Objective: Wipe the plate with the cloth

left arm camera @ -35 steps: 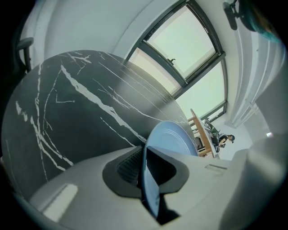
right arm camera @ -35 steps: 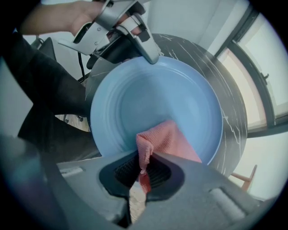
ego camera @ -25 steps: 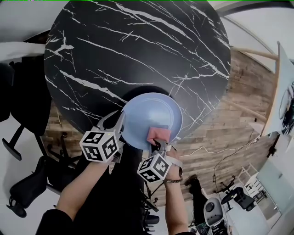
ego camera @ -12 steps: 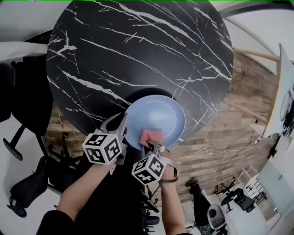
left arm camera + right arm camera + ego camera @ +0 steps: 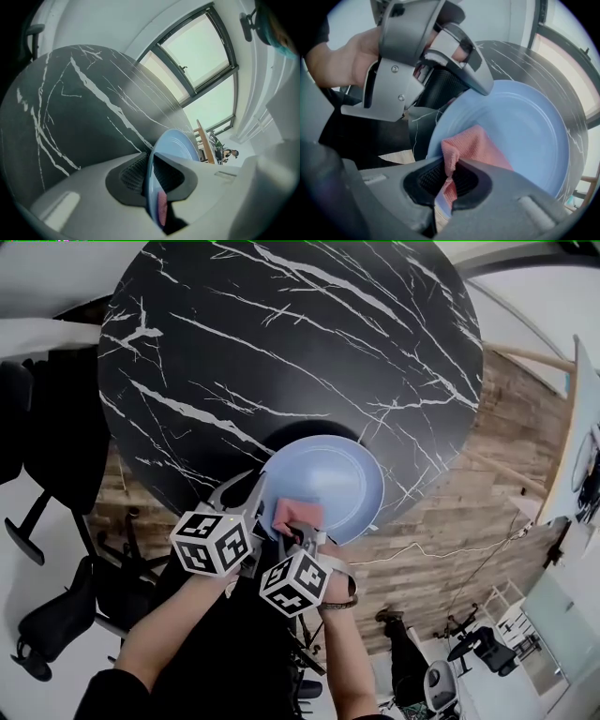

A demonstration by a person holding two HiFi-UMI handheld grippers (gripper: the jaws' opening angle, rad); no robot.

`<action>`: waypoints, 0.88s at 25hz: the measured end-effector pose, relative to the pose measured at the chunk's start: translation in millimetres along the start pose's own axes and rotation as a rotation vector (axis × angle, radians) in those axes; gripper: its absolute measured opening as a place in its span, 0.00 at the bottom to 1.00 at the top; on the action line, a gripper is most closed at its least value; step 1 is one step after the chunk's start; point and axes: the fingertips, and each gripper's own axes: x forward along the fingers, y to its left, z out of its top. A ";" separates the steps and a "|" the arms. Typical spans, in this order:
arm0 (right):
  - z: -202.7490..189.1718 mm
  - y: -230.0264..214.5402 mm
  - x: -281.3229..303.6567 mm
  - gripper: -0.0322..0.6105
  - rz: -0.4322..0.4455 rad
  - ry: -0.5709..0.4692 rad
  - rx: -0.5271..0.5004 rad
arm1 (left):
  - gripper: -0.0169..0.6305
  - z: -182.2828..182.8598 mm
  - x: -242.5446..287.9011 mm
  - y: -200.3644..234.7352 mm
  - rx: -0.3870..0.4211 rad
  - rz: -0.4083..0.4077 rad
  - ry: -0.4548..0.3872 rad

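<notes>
A light blue plate is held tilted over the near edge of the black marble table. My left gripper is shut on the plate's left rim, which runs edge-on between its jaws. My right gripper is shut on a pink cloth and presses it against the plate's near left part. In the right gripper view the cloth lies folded on the plate's face, pinched between the jaws, with the left gripper clamped on the rim above it.
Dark office chairs stand left of the table over a wooden floor. A cable trails across the floor at the right. Windows lie beyond the table's far side.
My right gripper has slid the cloth leftwards across the plate's near part, towards the left gripper. The left gripper and plate have held still.
</notes>
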 end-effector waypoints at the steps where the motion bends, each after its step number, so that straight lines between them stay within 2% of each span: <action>1: 1.5 0.3 0.0 0.08 0.009 -0.007 -0.001 | 0.10 0.0 0.1 0.0 0.002 -0.001 0.001; 5: 11.9 1.3 -0.6 0.08 0.036 -0.050 -0.013 | 0.10 0.1 0.1 -0.7 0.009 0.003 -0.002; 10: 20.5 3.2 -1.2 0.08 0.016 -0.079 -0.101 | 0.10 1.2 0.2 -1.1 0.022 0.009 -0.018; 13: 20.6 2.8 -4.2 0.08 0.002 -0.090 -0.105 | 0.10 0.6 0.5 -1.4 0.031 -0.001 -0.018; 16: 18.7 -2.6 -20.0 0.08 -0.040 -0.123 -0.059 | 0.09 -1.7 0.2 -2.1 0.049 -0.020 -0.010; 20: 11.9 -16.8 -64.7 0.08 -0.099 -0.210 0.067 | 0.10 -6.6 1.0 -2.5 0.068 -0.042 0.019; 22: 9.9 -33.1 -94.3 0.08 -0.151 -0.268 0.147 | 0.22 -11.5 2.3 -4.1 0.074 -0.061 0.051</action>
